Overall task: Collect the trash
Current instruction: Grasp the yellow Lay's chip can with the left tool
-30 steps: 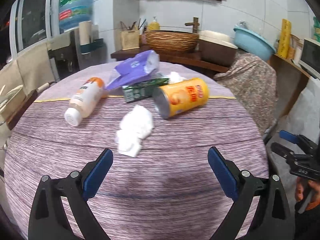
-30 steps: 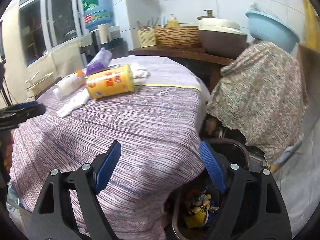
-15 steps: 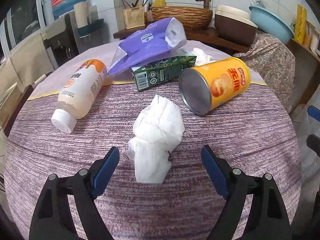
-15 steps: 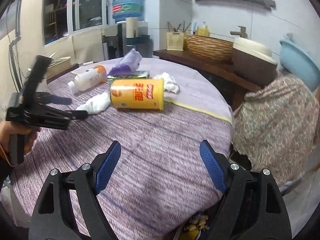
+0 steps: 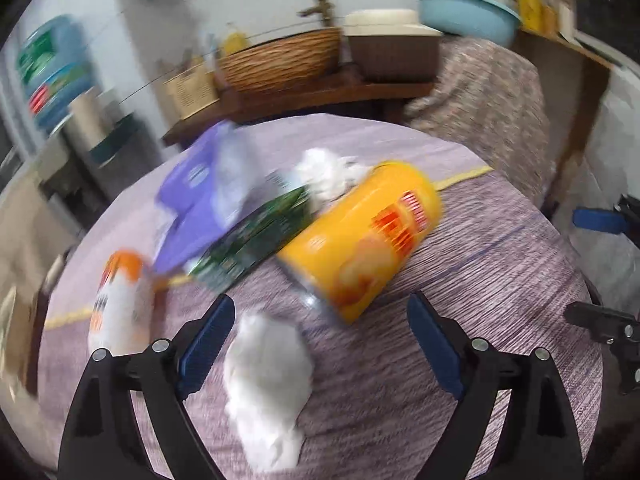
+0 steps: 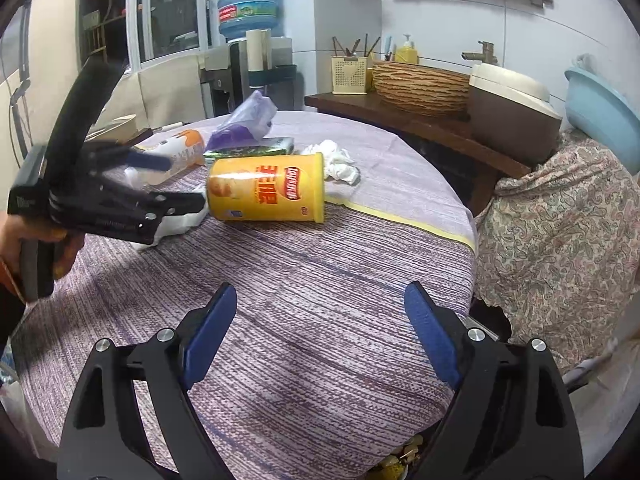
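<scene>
Trash: scattered on round table (image 6: 320,280) with purple striped cloth, none held.
Crumpled tissue (image 5: 266,384): white wad on the cloth, between the left gripper's pads, nearer the left pad; touching or not, cannot tell, blurred.
Chip can (image 6: 267,193): yellow, on its side, mid-table, just beyond the tissue.
Green carton (image 5: 252,240): lying flat behind the can, partly under the purple bag (image 5: 200,204).
Bottle (image 5: 120,304): white with orange top, on its side, left of the carton.
Second tissue (image 6: 338,160): white wad just behind the can's far end.
Left gripper (image 5: 316,344): jaws spread wide and opening, tilted down over the first tissue, pinching nothing; a hand (image 6: 44,240) holds its grip.
Right gripper (image 6: 320,336): jaws wide apart and opening, only bare cloth between them, near the table's front edge, well apart from the can.
Bin (image 6: 396,464): below the table edge, only a sliver shows, yellowish bits inside.
Background: woven basket (image 6: 420,84), blue basin (image 6: 600,116).
</scene>
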Demonstrator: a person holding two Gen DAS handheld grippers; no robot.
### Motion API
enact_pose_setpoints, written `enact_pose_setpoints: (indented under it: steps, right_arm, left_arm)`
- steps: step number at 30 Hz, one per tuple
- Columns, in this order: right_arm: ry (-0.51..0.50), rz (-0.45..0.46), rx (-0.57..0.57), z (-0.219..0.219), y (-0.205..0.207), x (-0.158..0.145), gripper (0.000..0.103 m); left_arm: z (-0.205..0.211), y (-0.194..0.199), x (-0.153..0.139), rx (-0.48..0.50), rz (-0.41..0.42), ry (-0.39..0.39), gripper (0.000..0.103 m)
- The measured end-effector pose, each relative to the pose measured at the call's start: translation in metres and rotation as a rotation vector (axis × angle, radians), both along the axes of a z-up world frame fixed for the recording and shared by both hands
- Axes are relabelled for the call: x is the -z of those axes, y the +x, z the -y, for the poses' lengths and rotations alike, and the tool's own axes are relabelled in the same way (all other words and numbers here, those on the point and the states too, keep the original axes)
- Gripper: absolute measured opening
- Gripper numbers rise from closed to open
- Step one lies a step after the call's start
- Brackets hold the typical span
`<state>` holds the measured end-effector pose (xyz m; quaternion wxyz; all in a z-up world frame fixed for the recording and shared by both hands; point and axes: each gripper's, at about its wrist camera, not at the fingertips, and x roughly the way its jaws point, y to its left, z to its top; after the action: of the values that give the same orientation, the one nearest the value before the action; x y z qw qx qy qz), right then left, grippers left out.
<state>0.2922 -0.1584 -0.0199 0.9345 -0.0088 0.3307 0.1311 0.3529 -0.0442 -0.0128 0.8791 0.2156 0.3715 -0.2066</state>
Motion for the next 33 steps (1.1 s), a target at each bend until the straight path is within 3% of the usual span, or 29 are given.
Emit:
enact_pose_setpoints:
  steps: [5,7,14,20,23,33]
  right_arm:
    - [0.010,-0.021,0.039,0.014,0.007,0.006,0.085]
    - [0.009,-0.030,0.050,0.018,0.009,0.009,0.085]
    - [0.019,-0.044,0.071,0.026,0.015,0.015,0.086]
    - [0.022,-0.037,0.067,0.023,0.017,0.013,0.085]
    - [0.025,-0.029,0.060,0.021,0.014,0.009,0.085]
    - [0.055,-0.032,-0.010,-0.004,0.016,-0.004,0.085]
  left_arm:
    - [0.045,0.026,0.010,0.128,-0.031,0.179,0.087]
    - [0.055,0.037,0.018,0.137,-0.049,0.242,0.087]
    - [0.074,0.048,0.034,0.170,-0.036,0.363,0.077]
    - [0.072,0.049,0.030,0.136,-0.046,0.283,0.069]
    - [0.064,0.044,0.022,0.092,-0.050,0.186,0.067]
    - [-0.002,-0.023,-0.025,-0.055,0.084,-0.133,0.066]
